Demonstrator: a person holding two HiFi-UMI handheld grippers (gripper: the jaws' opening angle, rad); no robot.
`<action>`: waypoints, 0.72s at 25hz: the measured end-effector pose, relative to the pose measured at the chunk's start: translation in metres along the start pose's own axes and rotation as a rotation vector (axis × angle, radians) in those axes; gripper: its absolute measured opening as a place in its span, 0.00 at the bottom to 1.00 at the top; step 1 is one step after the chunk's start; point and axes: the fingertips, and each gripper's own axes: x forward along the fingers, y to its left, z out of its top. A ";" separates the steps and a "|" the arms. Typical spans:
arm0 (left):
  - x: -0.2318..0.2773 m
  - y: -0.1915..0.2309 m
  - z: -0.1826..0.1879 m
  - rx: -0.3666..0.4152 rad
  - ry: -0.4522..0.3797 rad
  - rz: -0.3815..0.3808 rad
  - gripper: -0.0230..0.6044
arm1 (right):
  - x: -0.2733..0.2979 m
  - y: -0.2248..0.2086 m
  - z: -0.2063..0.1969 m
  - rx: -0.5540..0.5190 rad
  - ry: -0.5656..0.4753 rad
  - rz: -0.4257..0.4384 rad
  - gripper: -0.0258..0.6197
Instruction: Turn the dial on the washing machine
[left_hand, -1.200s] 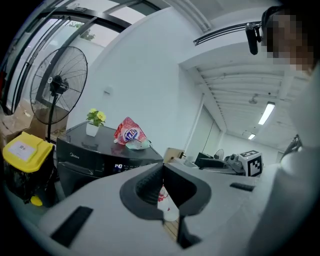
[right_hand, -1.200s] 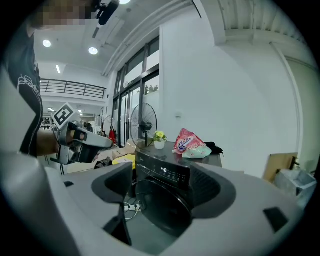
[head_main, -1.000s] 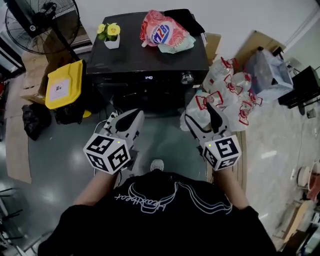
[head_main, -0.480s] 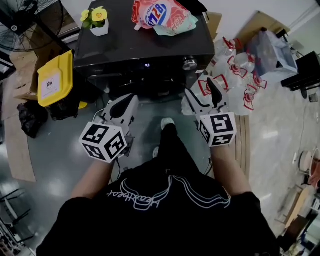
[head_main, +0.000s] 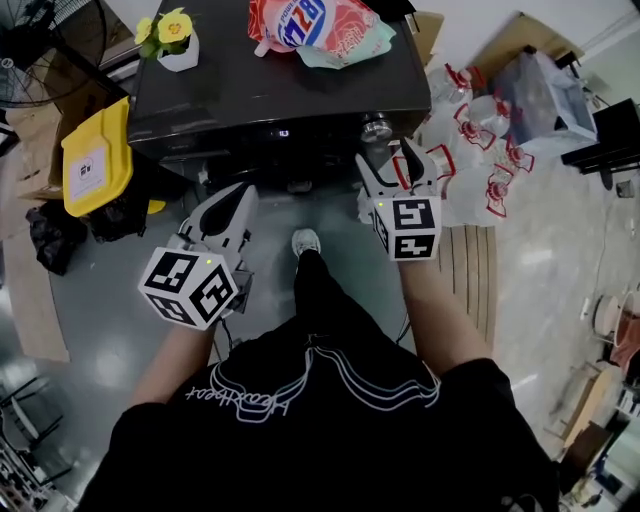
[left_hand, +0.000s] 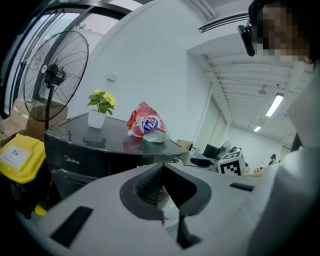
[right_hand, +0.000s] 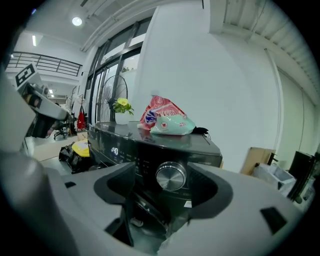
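Observation:
The dark washing machine (head_main: 270, 90) stands ahead, with its round silver dial (head_main: 376, 127) at the front panel's right end. My right gripper (head_main: 387, 160) is raised just short of the dial. In the right gripper view the dial (right_hand: 171, 176) shows framed between the two jaws of the right gripper (right_hand: 164, 175), clear of both pads; the jaws are closing with nothing pressed between them. My left gripper (head_main: 235, 195) hangs lower at the left, in front of the machine. Its tips meet in the left gripper view (left_hand: 162, 167) and it holds nothing.
A red detergent bag (head_main: 305, 25) and a small flower pot (head_main: 170, 40) sit on the machine's top. A yellow bin (head_main: 95, 160) stands at its left, packs of water bottles (head_main: 480, 150) at its right. A lit display (head_main: 283, 132) is on the panel. The person's shoe (head_main: 305, 240) is on the floor between the grippers.
The person has stepped closer to the machine. The right gripper has moved forward and up towards the dial. The left gripper has stayed low at the left.

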 end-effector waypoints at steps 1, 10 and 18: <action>0.001 0.004 0.000 -0.001 0.002 0.004 0.04 | 0.007 -0.001 -0.004 0.001 0.010 -0.007 0.53; 0.008 0.029 -0.002 -0.048 0.018 0.044 0.04 | 0.046 -0.015 -0.031 -0.016 0.080 -0.075 0.52; 0.012 0.038 -0.015 -0.073 0.041 0.066 0.04 | 0.056 -0.019 -0.037 -0.017 0.083 -0.095 0.46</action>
